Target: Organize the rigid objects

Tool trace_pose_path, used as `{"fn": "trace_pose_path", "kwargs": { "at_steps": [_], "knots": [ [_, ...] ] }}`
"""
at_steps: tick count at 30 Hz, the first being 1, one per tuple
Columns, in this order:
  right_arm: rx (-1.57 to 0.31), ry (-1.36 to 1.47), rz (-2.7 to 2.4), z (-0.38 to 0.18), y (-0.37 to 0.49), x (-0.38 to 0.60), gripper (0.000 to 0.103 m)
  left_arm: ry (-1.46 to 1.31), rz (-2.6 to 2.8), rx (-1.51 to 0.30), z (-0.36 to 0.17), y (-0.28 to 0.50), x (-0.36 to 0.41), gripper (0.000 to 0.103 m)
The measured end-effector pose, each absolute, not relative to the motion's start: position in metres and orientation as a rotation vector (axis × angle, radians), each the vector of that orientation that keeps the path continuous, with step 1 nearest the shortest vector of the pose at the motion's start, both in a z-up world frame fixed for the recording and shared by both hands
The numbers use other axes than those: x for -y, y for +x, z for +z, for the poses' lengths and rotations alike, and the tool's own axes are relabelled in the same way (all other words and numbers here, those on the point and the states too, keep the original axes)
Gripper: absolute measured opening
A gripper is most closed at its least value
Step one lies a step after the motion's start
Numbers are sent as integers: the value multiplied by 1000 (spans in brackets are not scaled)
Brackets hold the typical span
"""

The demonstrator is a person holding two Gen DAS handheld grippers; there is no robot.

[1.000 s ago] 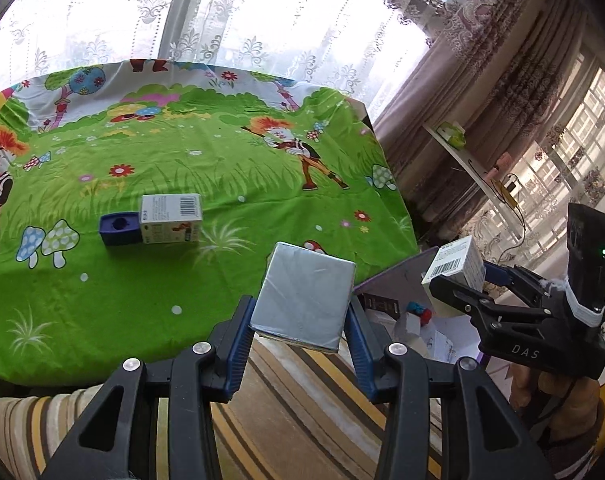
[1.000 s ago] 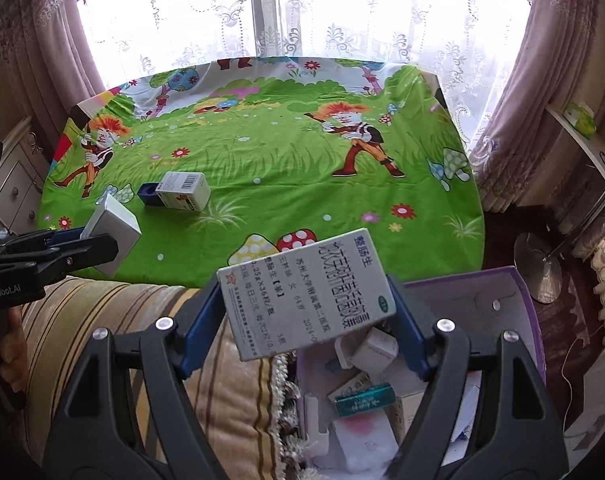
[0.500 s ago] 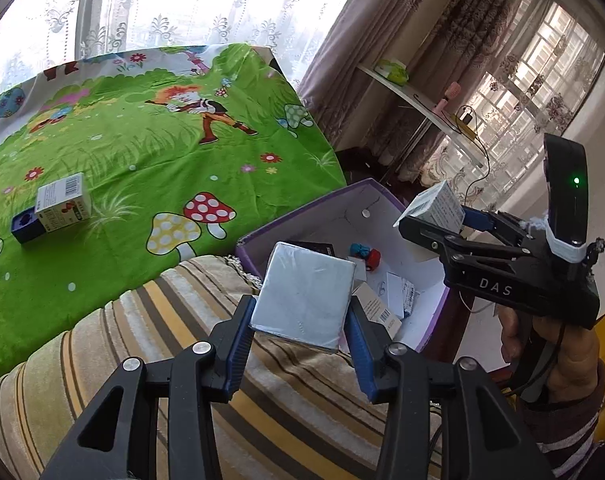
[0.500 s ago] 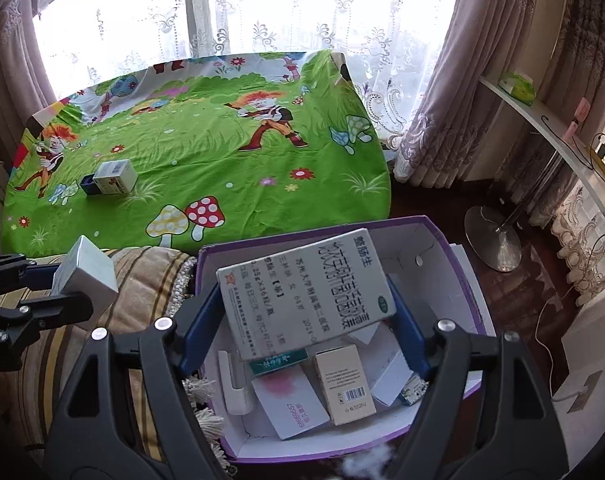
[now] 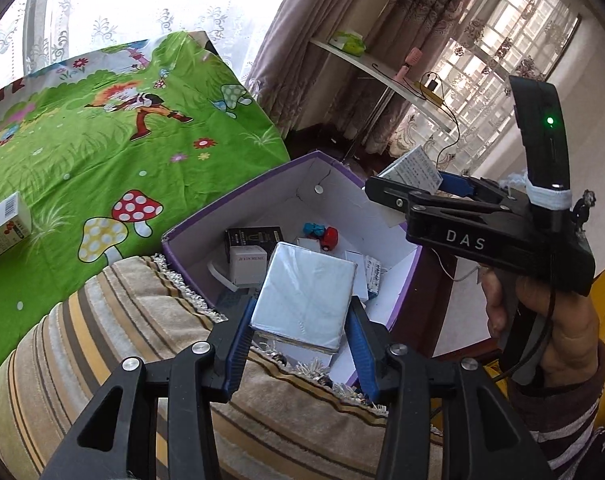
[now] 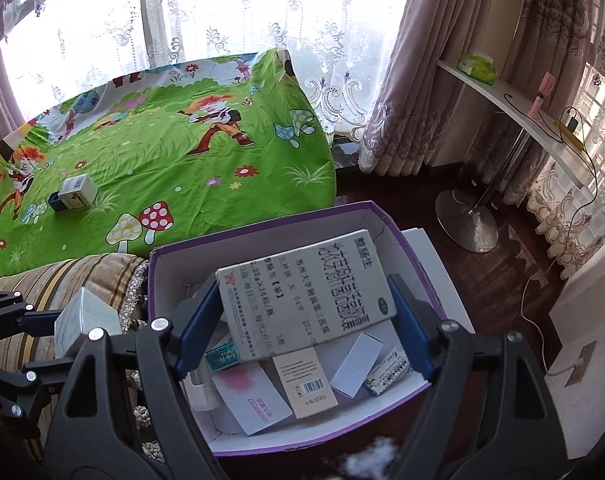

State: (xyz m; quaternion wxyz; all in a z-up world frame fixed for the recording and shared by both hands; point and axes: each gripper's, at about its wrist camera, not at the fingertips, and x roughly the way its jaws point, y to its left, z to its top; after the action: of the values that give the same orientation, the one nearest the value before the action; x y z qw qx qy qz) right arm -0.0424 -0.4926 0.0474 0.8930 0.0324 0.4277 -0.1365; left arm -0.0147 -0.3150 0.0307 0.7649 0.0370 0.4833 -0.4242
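The right tool point(image 6: 302, 288) had just been opening its jaws, and a flat white box point(image 6: 306, 296) with printed lettering sat between them, its side edges against the blue pads, hanging over the middle of the purple box point(image 6: 262, 220). The left tool point(image 5: 302, 304) pinched a silver packet point(image 5: 306, 292) above the purple box's near rim. Beyond the purple box spread a green cartoon cloth point(image 6: 162, 160) over the tabletop. A striped cushion point(image 5: 122, 320) lay against the purple box's left wall. Inside the purple box lay several small cartons and cards. Well away from the purple box, on the cloth, stood a small white carton point(image 6: 78, 190) touching a dark blue piece point(image 6: 56, 202).
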Motion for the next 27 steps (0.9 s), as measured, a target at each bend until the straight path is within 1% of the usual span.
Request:
{"fn": "trace_pose_path", "kwargs": {
  "at_steps": [3, 5, 7, 18, 27],
  "knots": [
    [-893, 58, -303, 47, -42, 494, 89, 85, -913, -1057, 29, -14, 317, 58],
    [-889, 48, -325, 47, -41, 493, 94, 68, -910, -1060, 29, -13, 314, 59],
    [-887, 44, -331, 47, -40, 492, 95, 57, -904, -1063, 28, -11, 312, 61],
    [-886, 67, -303, 48, -38, 486, 95, 5, -871, -1070, 28, -2, 299, 61],
    [-895, 133, -210, 46, -32, 472, 95, -42, -795, -1053, 31, 16, 274, 61]
  ]
}}
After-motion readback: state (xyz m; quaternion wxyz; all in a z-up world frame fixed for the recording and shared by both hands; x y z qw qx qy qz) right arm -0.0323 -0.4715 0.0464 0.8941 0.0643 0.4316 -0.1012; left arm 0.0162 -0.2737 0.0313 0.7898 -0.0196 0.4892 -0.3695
